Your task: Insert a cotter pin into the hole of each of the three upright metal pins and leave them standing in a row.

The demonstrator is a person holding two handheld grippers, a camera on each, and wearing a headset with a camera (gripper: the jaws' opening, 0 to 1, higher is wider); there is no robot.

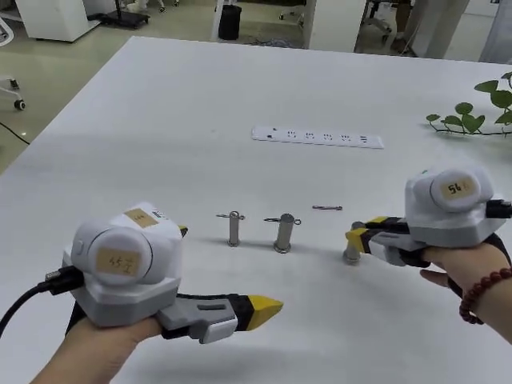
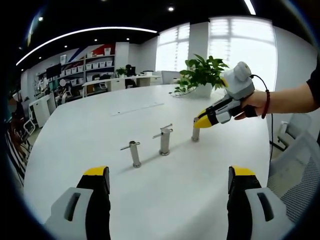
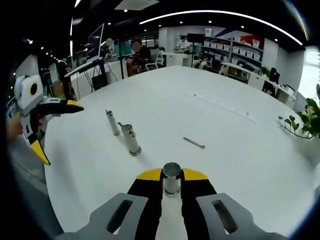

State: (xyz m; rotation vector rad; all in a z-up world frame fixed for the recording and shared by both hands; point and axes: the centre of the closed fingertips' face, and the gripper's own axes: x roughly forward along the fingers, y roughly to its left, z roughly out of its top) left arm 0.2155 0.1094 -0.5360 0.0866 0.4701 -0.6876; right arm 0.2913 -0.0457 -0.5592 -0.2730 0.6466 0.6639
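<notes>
Left pin, middle pin: cottered, upright; third pin: bare, clamped by right gripper; spare cotter at its 11 o'clock; left gripper agape, empty.

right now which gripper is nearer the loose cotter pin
Right. The right gripper grips a metal pin beside the cotter pin; the left gripper is open, far to its left.

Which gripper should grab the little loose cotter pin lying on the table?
Probably left. The left gripper is open and holds nothing, while the right gripper is shut on the third pin, keeping it upright. The loose cotter pin lies on the table nearby.
</notes>
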